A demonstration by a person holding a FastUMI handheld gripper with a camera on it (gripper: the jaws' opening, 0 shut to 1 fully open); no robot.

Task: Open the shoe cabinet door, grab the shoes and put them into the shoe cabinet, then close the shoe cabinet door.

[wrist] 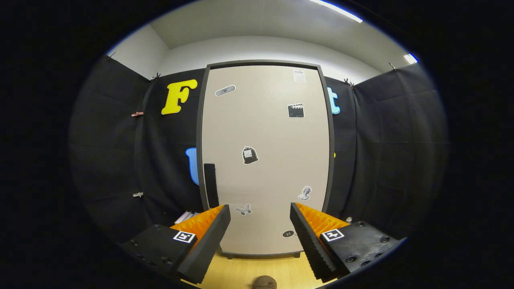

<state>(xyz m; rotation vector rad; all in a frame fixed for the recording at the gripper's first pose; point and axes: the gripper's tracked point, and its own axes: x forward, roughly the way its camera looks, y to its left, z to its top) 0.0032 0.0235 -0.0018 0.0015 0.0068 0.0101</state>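
Gripper view: shoe cabinet [265,160] straight ahead, well beyond the fingers, standing on a wood floor [241,273]. Door [273,132] flat and closed, dotted with little stickers. Black handle [211,185] on the door's left edge, just above the left finger. Gripper [260,237] spread wide, nothing between the fingers. Small brown round thing [264,282] low on the floor, too cut off to tell.

Looks like the very first step: door not opened yet. Next move probably needs going closer, pinching that handle and pulling.

Bright ceiling strip lights [337,10] glare at the upper right. The centre is sharp and evenly lit. Fisheye distortion bows the edges.
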